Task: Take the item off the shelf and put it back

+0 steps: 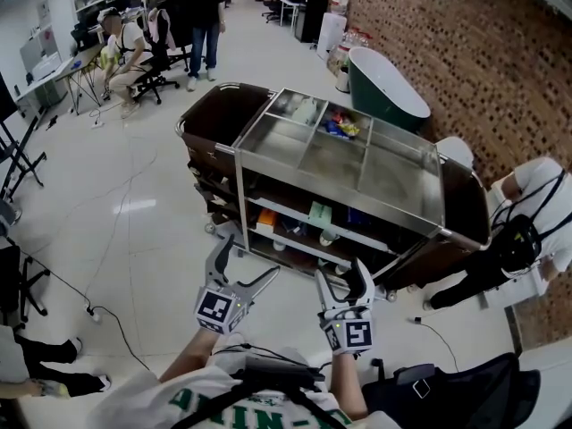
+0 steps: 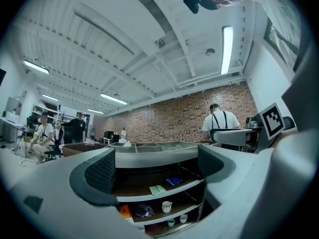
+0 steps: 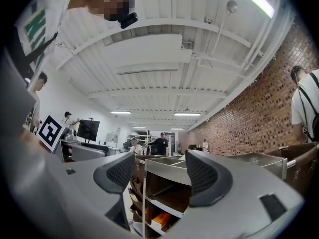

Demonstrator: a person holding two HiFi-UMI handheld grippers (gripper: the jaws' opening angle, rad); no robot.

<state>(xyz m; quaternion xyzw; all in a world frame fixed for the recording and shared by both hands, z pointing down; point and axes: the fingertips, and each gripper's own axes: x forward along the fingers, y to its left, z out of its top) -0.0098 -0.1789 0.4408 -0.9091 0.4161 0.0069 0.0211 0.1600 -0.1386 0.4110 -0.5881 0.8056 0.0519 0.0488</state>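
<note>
Left gripper [image 1: 250,257] and right gripper [image 1: 340,271] hover near the cart [image 1: 268,164] — jaws spread, empty — aimed level at its shelves [image 1: 304,217], where the packets [image 1: 319,213] lie.

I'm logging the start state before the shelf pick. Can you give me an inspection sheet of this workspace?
Surface: steel cart top, compartments mostly bare.
Job's things: green packet, blue packet and white cup lie on the cart's shelves.
Clutter: coloured packets in one top compartment.
Grippers: left gripper and right gripper are both open, empty and short of the cart.
Cables: cable on the floor at left.
Surroundings: bathtub, brick wall, people nearby.
</note>
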